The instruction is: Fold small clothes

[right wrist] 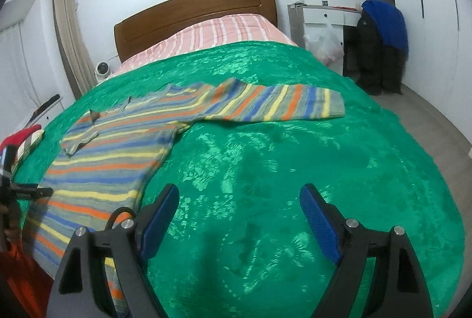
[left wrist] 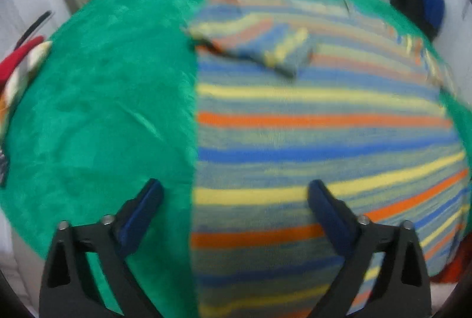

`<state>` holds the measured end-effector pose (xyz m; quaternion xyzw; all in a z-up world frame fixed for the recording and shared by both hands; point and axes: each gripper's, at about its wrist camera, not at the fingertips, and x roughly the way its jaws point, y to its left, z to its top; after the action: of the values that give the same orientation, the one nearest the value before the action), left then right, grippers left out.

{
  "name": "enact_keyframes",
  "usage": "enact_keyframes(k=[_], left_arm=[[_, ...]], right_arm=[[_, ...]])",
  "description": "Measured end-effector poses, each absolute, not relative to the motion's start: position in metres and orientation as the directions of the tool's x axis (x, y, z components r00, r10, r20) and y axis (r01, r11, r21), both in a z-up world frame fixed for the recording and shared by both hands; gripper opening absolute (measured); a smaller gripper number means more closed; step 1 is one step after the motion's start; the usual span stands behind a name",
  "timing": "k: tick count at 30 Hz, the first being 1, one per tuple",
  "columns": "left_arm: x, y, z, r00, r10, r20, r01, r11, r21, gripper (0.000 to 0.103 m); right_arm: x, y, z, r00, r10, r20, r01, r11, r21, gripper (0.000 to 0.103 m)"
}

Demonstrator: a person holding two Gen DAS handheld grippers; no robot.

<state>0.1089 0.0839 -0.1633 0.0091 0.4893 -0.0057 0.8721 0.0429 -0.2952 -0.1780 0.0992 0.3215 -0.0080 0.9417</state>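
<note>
Sweater [right wrist: 118, 152], striped in blue, yellow and orange, is laid flat on a green blanket [right wrist: 265, 170] covering a bed. One sleeve [right wrist: 274, 105] is stretched out sideways toward the right; the other sleeve [left wrist: 250, 43] is folded in over the chest. The left gripper [left wrist: 236, 200] is held with jaws apart above the sweater's left edge, nothing gripped. The right gripper [right wrist: 239, 206] is held wide open over bare blanket, beside the hem. A wooden headboard [right wrist: 191, 14] is seen behind.
</note>
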Motion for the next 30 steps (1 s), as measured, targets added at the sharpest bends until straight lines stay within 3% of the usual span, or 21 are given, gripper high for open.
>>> enact_keyframes(k=[4, 8, 10, 12, 14, 16, 17, 19, 23, 26, 30], left_arm=[[0.122, 0.073, -0.088, 0.615, -0.136, -0.777, 0.204, 0.979, -0.010, 0.101], [0.165, 0.030, -0.098, 0.559, -0.130, -0.819, 0.424, 0.893, 0.148, 0.102], [0.197, 0.019, -0.132, 0.490, -0.072, -0.869, 0.452, 0.873, 0.183, 0.096], [0.224, 0.022, -0.162, 0.378, -0.067, -0.923, 0.430, 0.896, 0.111, 0.073], [0.243, 0.030, -0.185, 0.329, -0.089, -0.940, 0.379, 0.924, 0.045, 0.071], [0.247, 0.043, -0.175, 0.379, -0.107, -0.919, 0.308, 0.951, 0.016, 0.016], [0.249, 0.054, -0.166, 0.386, -0.133, -0.913, 0.266, 0.964, -0.028, 0.003], [0.244, 0.093, -0.134, 0.480, -0.190, -0.857, 0.171, 0.978, -0.121, 0.003], [0.235, 0.201, -0.100, 0.605, -0.119, -0.788, -0.123, 0.963, -0.240, 0.003], [0.226, 0.282, -0.109, 0.596, 0.021, -0.802, -0.373, 0.892, -0.254, 0.003], [0.219, 0.328, -0.138, 0.537, 0.121, -0.835, -0.520, 0.827, -0.215, 0.002]], right_arm=[[0.036, -0.294, -0.177, 0.805, 0.041, -0.591, 0.078, 0.982, 0.175, 0.083], [0.043, -0.295, -0.183, 0.797, 0.059, -0.601, 0.080, 0.976, 0.201, 0.083], [0.044, -0.296, -0.184, 0.793, 0.066, -0.606, 0.081, 0.974, 0.213, 0.083], [0.042, -0.298, -0.186, 0.791, 0.069, -0.608, 0.084, 0.972, 0.220, 0.083], [0.041, -0.299, -0.187, 0.788, 0.069, -0.612, 0.090, 0.970, 0.226, 0.083], [0.041, -0.302, -0.188, 0.787, 0.068, -0.614, 0.099, 0.967, 0.235, 0.083], [0.041, -0.303, -0.188, 0.787, 0.069, -0.613, 0.101, 0.966, 0.238, 0.083], [0.041, -0.304, -0.188, 0.787, 0.073, -0.612, 0.099, 0.965, 0.241, 0.083], [0.043, -0.300, -0.190, 0.788, 0.087, -0.610, 0.079, 0.967, 0.241, 0.083], [0.045, -0.297, -0.191, 0.786, 0.100, -0.611, 0.064, 0.968, 0.242, 0.083], [0.047, -0.294, -0.195, 0.774, 0.105, -0.625, 0.061, 0.969, 0.239, 0.083]])
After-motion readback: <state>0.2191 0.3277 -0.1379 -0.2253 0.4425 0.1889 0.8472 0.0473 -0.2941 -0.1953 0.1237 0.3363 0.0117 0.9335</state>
